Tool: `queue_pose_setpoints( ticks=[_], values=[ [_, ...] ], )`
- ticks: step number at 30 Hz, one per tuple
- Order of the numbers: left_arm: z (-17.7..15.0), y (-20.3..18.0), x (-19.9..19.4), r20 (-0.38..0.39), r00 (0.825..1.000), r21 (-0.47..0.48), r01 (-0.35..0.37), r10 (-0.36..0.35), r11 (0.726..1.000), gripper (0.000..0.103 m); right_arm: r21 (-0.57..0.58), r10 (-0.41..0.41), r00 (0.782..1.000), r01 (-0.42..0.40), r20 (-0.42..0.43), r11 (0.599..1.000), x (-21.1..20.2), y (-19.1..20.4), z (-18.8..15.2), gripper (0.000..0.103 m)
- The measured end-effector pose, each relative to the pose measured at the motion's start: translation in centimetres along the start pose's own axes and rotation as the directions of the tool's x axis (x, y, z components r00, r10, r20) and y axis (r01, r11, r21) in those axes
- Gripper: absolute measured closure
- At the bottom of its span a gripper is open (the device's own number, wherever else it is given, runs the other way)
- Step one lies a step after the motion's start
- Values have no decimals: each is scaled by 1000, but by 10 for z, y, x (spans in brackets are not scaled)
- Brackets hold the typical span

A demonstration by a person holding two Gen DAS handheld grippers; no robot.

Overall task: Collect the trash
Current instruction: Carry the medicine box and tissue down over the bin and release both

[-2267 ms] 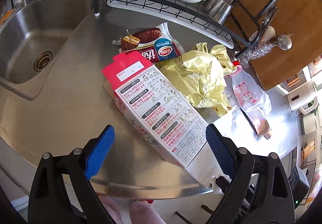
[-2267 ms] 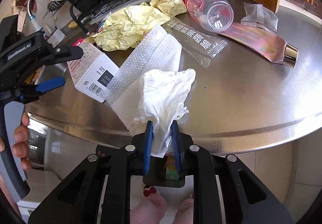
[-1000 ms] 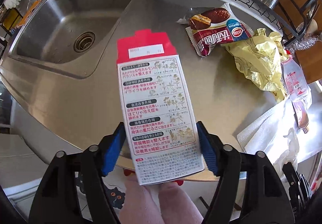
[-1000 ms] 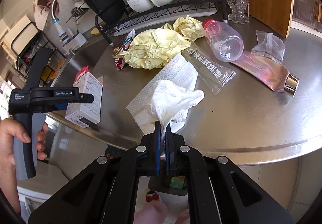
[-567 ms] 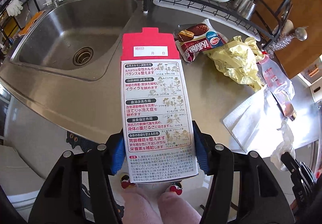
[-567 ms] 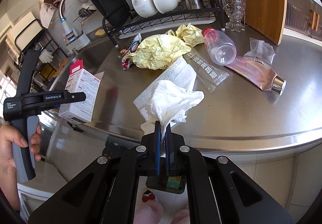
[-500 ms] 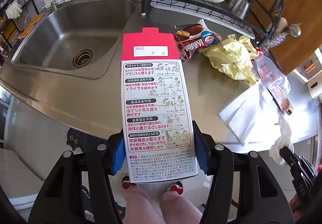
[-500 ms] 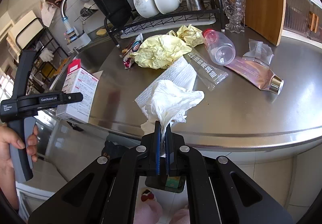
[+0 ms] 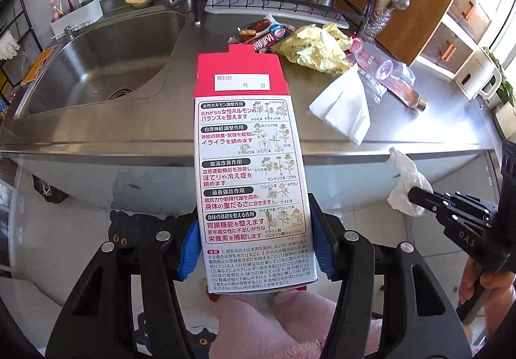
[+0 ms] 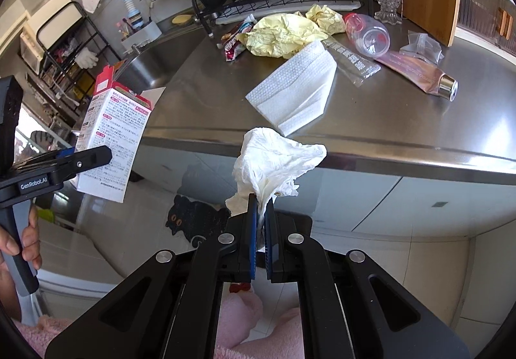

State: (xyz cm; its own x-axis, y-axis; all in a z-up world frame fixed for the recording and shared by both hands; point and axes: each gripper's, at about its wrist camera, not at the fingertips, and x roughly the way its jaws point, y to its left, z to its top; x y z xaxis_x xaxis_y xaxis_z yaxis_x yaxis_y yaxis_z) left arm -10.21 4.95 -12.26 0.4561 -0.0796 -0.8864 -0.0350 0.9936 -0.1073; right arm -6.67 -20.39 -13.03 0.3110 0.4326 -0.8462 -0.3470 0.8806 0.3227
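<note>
— Out past the near edge of the steel counter [image 10: 403, 120], both loads hang over the floor. The left gripper [image 9: 254, 246] has its blue pads pressed on the two long sides of the red-and-white medicine box [image 9: 250, 165], clamped at a middling width, near the box's bottom end.

— Which way does the box run?

— Its long axis lies straight along the fingers, the open red flap end pointing away from the hand, toward the sink [image 9: 106, 59]. Stiff printed cardboard, flat faces, sharp edges; I'd judge it light and probably empty.

— And the other hand?

— The right gripper [image 10: 262, 223] is squeezed almost shut on the tail of a crumpled white tissue [image 10: 274, 162]. Soft, wrinkled, limp, it blooms up from the pads like a bouquet. That one sits to the right of the box, apart from it.

— So where's the bin?

— I can't see one from here. Whatever comes next turns on that; both pieces are off the counter, held roughly side by side and tilted down.

— What's left up there?

— A folded dimpled paper towel [image 10: 296, 91] nearest the edge, on the right gripper's side. Farther back, crumpled yellow paper [image 10: 280, 33], a glossy snack wrapper [image 10: 233, 40], a clear plastic bottle [image 10: 367, 33] on its side, a clear printed sachet [image 10: 351, 61], a pink tube [image 10: 416, 72] with a metallic cap, and a small clear bag [image 10: 424, 46].
</note>
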Motion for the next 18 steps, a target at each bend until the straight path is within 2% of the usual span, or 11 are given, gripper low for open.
queue_pose_setpoints(
  ticks=[8, 18],
  values=[
    [-57, 6, 57, -127, 991, 64, 59, -50, 996, 48, 45, 7, 990, -1, -140, 999, 50, -2, -35, 98],
    [-104, 14, 165, -283, 955, 59, 106, -86, 993, 48, 129, 28, 958, 10, -287, 992, 144, -19, -82, 98]
  ],
)
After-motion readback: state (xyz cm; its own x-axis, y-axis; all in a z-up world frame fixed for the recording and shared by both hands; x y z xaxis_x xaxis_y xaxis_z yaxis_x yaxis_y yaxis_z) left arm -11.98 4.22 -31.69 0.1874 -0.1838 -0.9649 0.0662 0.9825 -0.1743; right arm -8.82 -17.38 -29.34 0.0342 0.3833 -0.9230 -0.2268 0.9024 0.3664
